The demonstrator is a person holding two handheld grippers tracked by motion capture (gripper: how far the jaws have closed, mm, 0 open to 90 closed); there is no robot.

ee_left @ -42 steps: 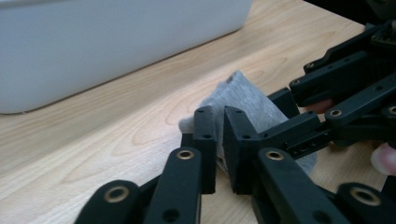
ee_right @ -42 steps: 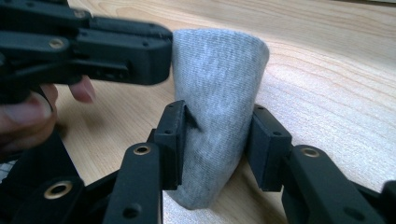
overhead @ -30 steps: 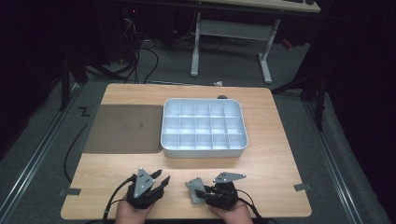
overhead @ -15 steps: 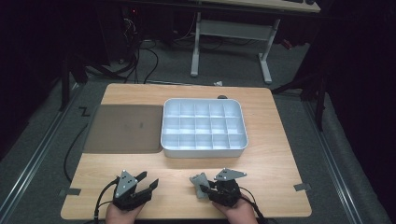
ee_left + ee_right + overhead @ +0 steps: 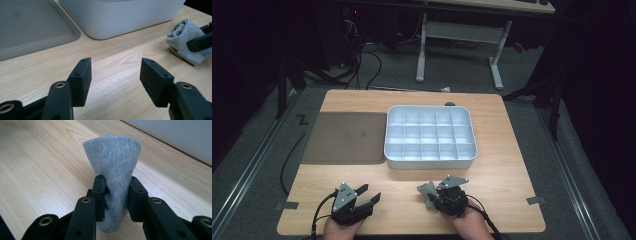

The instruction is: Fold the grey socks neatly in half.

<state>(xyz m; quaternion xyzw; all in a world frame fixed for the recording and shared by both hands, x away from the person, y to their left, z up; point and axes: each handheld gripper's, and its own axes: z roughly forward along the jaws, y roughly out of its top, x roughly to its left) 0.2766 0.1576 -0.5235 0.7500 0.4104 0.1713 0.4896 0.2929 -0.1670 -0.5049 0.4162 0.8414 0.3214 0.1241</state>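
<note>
Grey knit, rolled into a soft bundle: that sock (image 5: 112, 165) sits clamped in your right gripper (image 5: 115, 195), jaws squeezed on its lower half so the top flares out. On the table (image 5: 512, 190) it lies at about 5 o'clock, near the front edge, just short of the tray (image 5: 430, 160). Expect it to be light, limp and grippy, not fragile; it will likely sag or unroll if you pinch one layer, so hold across the whole roll at its middle. Your left gripper (image 5: 115, 75), at 7 o'clock, has its jaws apart and empty.
</note>
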